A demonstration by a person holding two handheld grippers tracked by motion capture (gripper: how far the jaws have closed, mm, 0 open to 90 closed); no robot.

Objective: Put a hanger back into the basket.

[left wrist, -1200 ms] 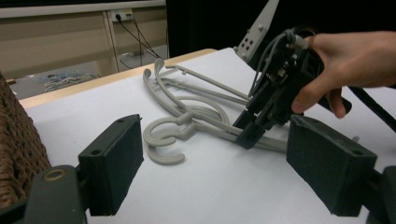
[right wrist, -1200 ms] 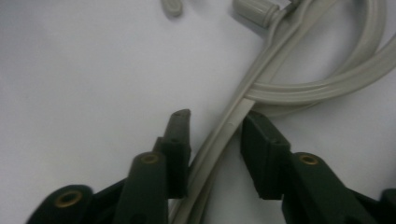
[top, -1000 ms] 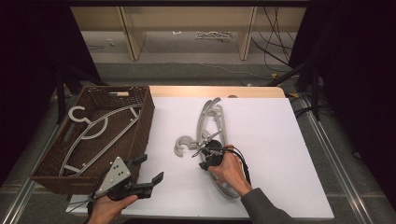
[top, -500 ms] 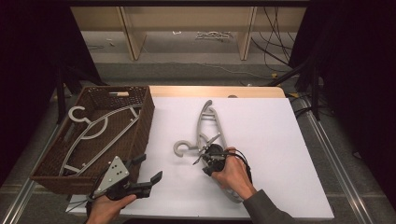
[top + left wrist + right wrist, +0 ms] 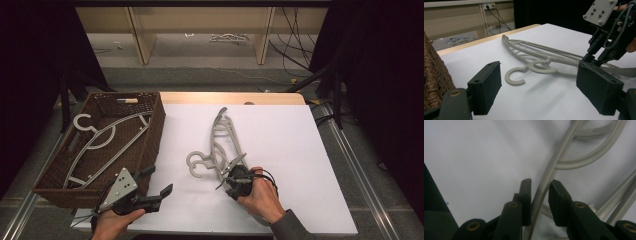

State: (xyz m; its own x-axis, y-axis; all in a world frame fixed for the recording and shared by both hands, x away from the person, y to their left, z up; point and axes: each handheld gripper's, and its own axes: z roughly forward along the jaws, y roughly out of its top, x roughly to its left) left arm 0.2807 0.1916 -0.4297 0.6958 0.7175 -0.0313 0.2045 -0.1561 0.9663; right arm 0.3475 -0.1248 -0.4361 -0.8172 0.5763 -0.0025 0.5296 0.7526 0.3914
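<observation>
Two grey plastic hangers (image 5: 222,137) lie stacked on the white board (image 5: 290,145), their hooks (image 5: 197,164) pointing left. My right gripper (image 5: 227,175) has just been closing and is now shut on one thin arm of the upper hanger (image 5: 549,173), which runs up between its jaws. In the left gripper view that same gripper (image 5: 592,57) pinches the hanger (image 5: 541,58) at its near end. My left gripper (image 5: 159,180) is held open near the front left of the board, beside the basket's corner, with nothing between its jaws (image 5: 539,87).
A brown woven basket (image 5: 156,125) stands at the left edge of the board with grey hangers (image 5: 105,135) lying in it; its wall (image 5: 434,75) is close to my left gripper. Wooden shelving and cables lie on the floor beyond the table.
My right hand has moved toward the front of the board and the stacked hangers have shifted with it, hooks sliding down and left. The left gripper has stayed in place.
</observation>
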